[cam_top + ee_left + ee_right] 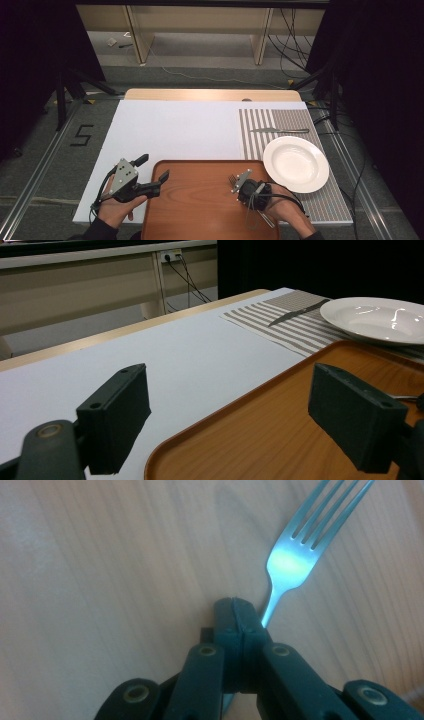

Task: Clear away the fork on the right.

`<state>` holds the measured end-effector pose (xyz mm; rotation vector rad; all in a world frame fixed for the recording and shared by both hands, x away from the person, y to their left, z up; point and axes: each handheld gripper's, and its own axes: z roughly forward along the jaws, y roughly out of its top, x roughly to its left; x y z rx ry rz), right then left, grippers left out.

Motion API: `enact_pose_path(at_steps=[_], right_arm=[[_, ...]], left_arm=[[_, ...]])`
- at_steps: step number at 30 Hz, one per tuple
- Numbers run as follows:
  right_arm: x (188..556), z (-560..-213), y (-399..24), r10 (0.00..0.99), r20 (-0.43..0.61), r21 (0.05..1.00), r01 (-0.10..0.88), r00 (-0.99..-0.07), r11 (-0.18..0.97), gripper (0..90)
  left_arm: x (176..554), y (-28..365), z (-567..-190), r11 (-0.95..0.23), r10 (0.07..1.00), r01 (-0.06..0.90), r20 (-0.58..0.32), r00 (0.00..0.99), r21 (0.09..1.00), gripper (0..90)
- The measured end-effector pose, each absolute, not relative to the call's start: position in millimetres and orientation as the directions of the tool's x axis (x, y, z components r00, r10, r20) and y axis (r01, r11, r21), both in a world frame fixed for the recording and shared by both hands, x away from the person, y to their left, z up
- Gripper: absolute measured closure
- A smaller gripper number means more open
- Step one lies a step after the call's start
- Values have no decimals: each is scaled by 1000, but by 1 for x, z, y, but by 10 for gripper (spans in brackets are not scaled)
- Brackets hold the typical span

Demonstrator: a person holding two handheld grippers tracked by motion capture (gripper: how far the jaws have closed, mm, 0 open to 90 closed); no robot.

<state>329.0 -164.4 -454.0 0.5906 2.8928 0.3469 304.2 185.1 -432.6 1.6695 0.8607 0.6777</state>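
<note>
- High view: a brown wooden tray (200,200) lies at the near edge of a white table sheet (175,130), with a striped placemat (280,125) to its right.
- Left gripper (155,175): held in the left hand (117,207) at the tray's left rim, jaws spread wide and holding nothing. In the left gripper view, one jaw stands over the white sheet and the other over the tray (260,430).
- Right gripper (243,186): held in the right hand (287,212) over the right part of the tray, jaws pressed together on the handle of a fork (300,545).
- Fork position: tines point away from the gripper, over the tray surface (100,580); whether the tines touch the tray cannot be told.
- White plate (296,163): rests on the placemat, just beside the tray's right far corner.
- Table knife (280,131): lies on the placemat beyond the plate, apart from it.
</note>
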Motion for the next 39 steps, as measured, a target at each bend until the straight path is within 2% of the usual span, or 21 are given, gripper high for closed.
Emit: enact_pose_path(at_steps=[23, 39], right_arm=[[335, -453, -189, 463, -158, 227, 424, -872, 877, 900], [336, -452, -202, 496, -150, 225, 459, -855, 860, 900]], left_arm=[[306, 184, -433, -149, 820, 205, 5, 572, 967, 164], [308, 183, -433, -149, 820, 209, 3, 572, 967, 165]])
